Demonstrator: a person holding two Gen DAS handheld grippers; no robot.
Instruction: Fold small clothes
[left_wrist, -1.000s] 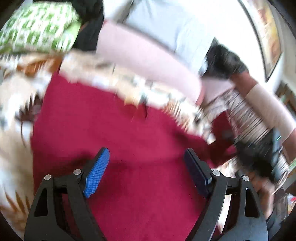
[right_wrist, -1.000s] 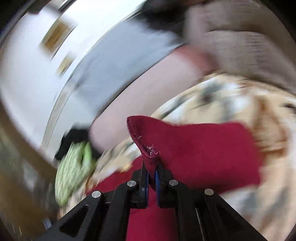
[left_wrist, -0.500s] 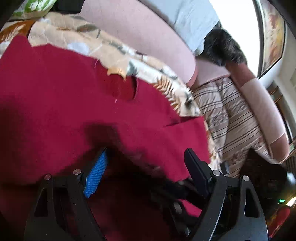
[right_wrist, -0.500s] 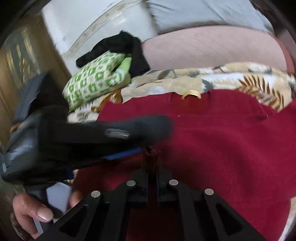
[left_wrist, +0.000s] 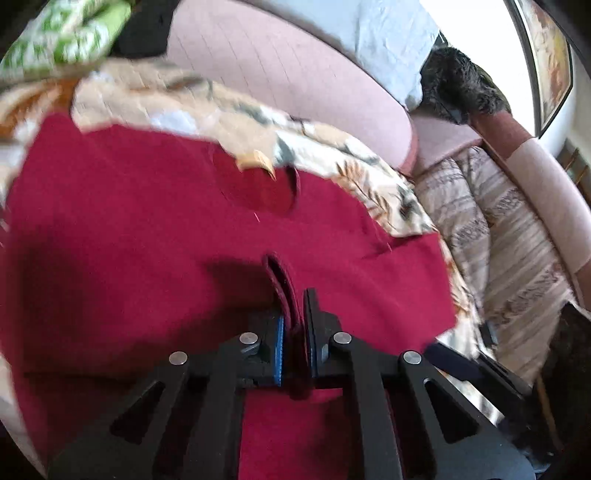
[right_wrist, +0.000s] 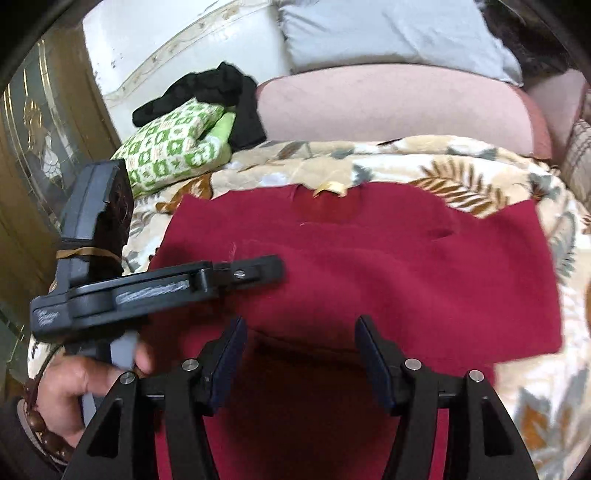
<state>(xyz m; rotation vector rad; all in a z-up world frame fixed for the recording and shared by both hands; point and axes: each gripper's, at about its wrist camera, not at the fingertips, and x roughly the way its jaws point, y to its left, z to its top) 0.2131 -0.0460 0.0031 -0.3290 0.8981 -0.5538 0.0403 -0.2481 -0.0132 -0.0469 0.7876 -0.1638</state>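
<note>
Our left tongs (left_wrist: 293, 328) are closed tight on a raised pinch of the red garment (left_wrist: 147, 229), a ridge of cloth standing up between the two blue pads (left_wrist: 279, 341). Our right tongs (right_wrist: 301, 354) are wide open and hold nothing; they hover just above the near part of the same garment, where one layer lies doubled over another along a shadowed edge.

The garment is a small red top, spread mostly flat on a leaf-patterned blanket (right_wrist: 461, 166) that covers a sofa. Its round neckline (left_wrist: 266, 184), with a pale label (right_wrist: 330, 187), lies at the far edge, and one short sleeve (right_wrist: 517, 229) reaches out to the right.

The cloth looks soft, light and limp, with a slightly fuzzy knit. We judge it will sag and crease wherever it is not supported, and that it grips the pads well and will not slip. Good places to take hold seem to be the hem corners, the sleeve end or the doubled edge, pinching both layers together.

Beyond the blanket sit a pink sofa back (right_wrist: 388, 103), a green-patterned cushion (right_wrist: 170, 140) and some dark clothing (right_wrist: 218, 92).
</note>
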